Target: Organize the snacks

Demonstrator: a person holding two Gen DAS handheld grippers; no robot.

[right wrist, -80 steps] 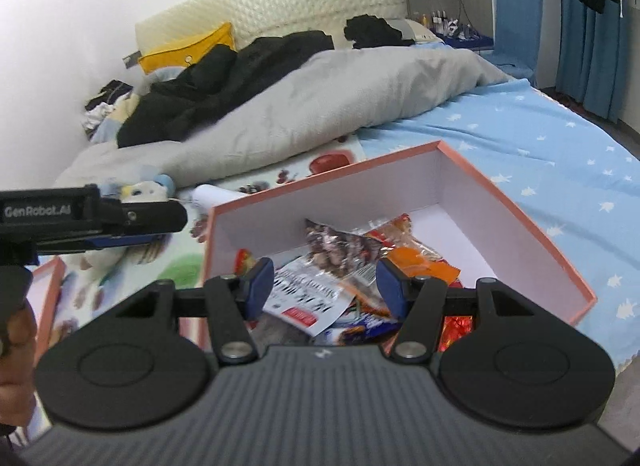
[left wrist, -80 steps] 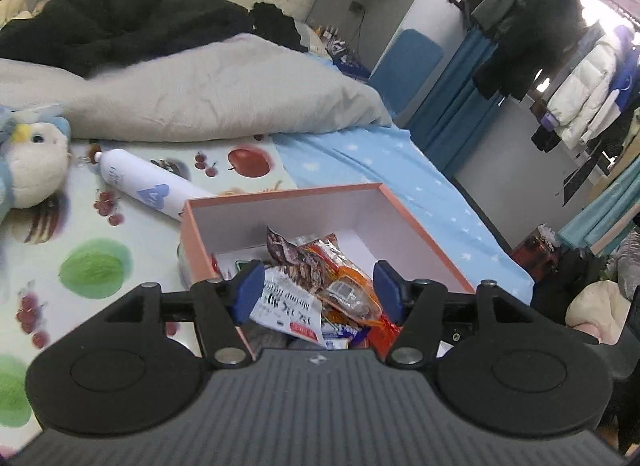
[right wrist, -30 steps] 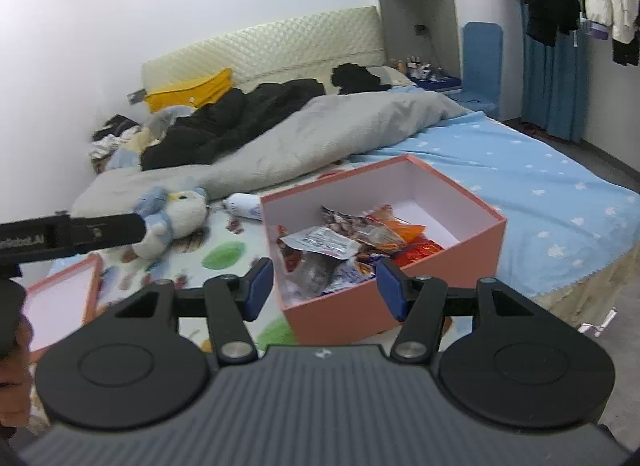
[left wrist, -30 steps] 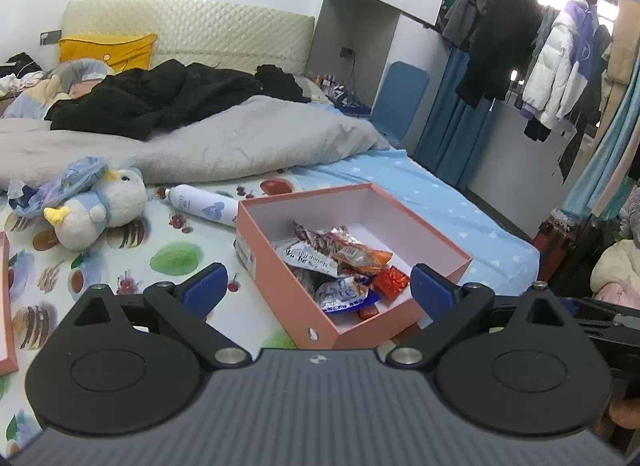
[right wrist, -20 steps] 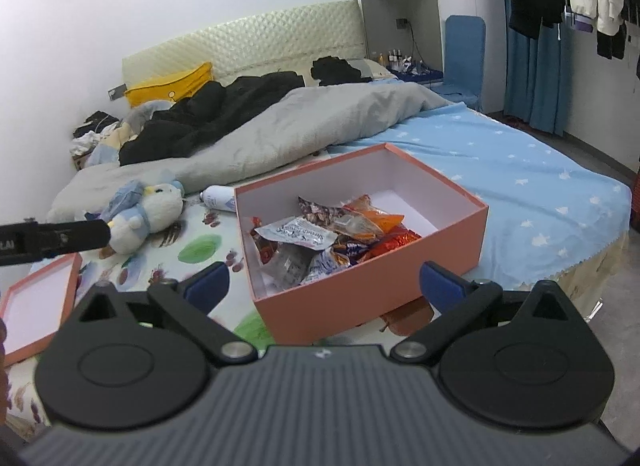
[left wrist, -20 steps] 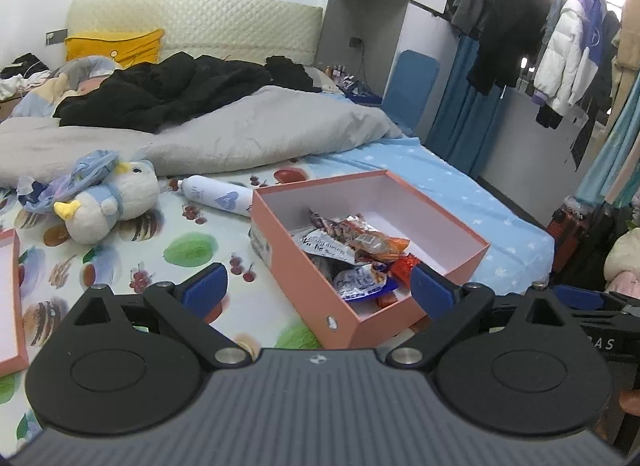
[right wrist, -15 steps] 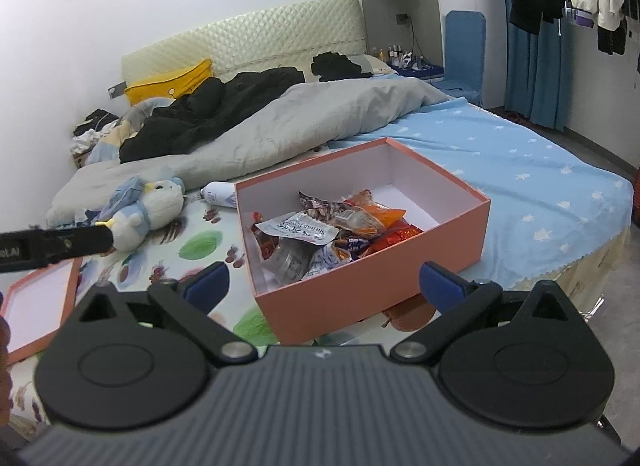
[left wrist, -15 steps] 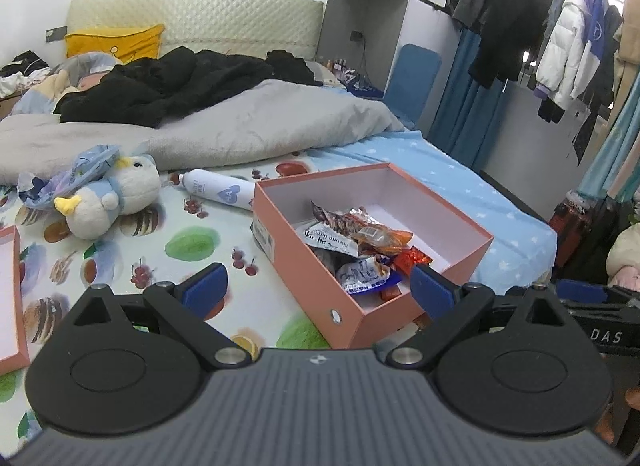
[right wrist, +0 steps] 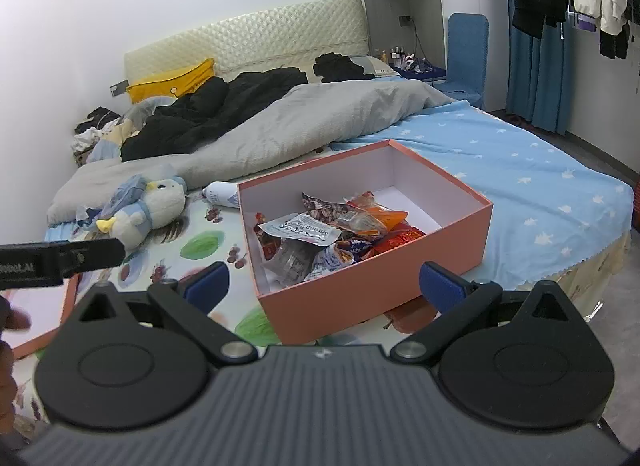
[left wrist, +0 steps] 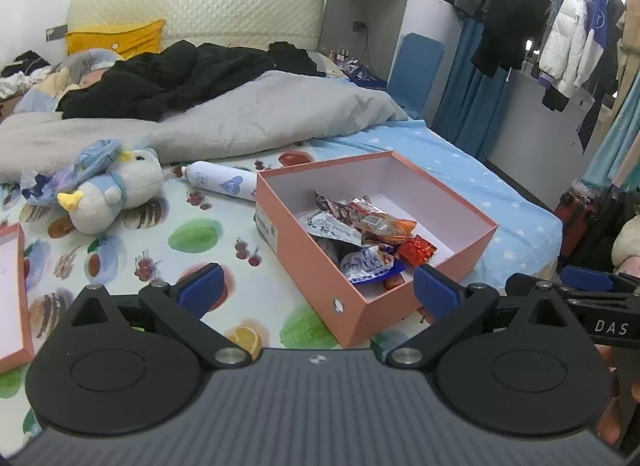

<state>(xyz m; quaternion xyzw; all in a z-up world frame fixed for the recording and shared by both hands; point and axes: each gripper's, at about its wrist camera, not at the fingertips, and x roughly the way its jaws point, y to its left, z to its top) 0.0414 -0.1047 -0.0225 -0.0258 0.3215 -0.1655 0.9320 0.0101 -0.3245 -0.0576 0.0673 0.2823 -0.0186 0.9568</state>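
An open salmon-pink box (left wrist: pixel 312 256) (right wrist: pixel 384 290) sits on the fruit-print sheet near the bed's foot edge. Several snack packets (left wrist: pixel 360 234) (right wrist: pixel 328 234) lie piled in its near half. My left gripper (left wrist: pixel 316 290) is open and empty, held back from the box's near corner. My right gripper (right wrist: pixel 324 286) is open and empty, in front of the box's long side. Each gripper's body shows at the edge of the other's view.
The box lid (left wrist: pixel 16 298) (right wrist: pixel 40 314) lies far left on the sheet. A plush penguin (left wrist: pixel 108 193) (right wrist: pixel 144 209) and a white bottle (left wrist: pixel 220 183) lie behind the box. A grey duvet (left wrist: pixel 240 121) and black clothes cover the far bed. The floor drops off to the right.
Both grippers have pulled back from over the box and opened wide. The snack packets stay in the box.
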